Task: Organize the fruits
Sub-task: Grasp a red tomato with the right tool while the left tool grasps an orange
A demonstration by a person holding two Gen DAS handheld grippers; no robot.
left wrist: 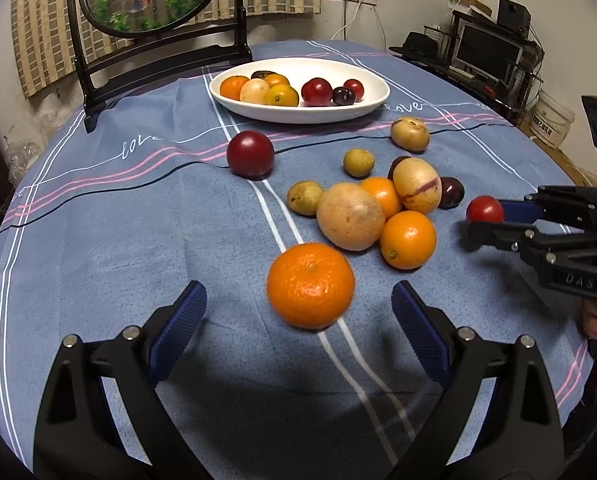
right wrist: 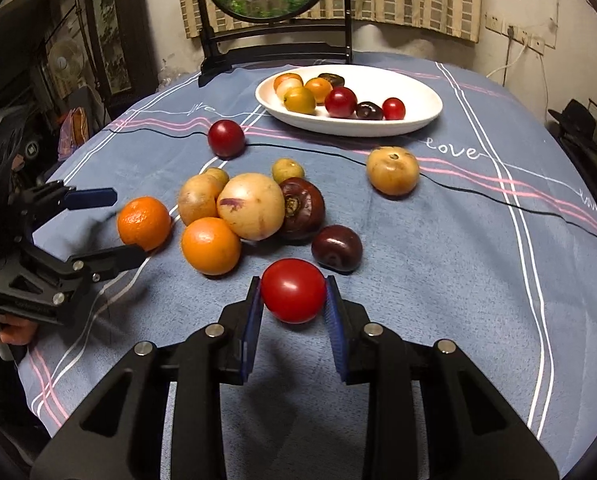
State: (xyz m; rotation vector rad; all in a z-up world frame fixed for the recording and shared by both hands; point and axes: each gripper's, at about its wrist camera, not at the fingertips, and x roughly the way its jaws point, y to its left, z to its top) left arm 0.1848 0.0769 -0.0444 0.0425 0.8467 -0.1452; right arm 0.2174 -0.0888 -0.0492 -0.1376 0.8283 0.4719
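Right hand-held gripper (right wrist: 293,300) clamped on small red tomato (right wrist: 293,290), blue pads touching both sides, near dark plum (right wrist: 337,247). Left hand-held gripper (left wrist: 298,308) spread wide around mandarin (left wrist: 310,285), pads apart from it. Loose fruit pile mid-table (right wrist: 438,280). White dish (right wrist: 418,120) at far side holds several fruits.

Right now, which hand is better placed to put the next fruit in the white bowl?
The right gripper: its jaws already hold the red tomato. The left gripper is open around the mandarin.
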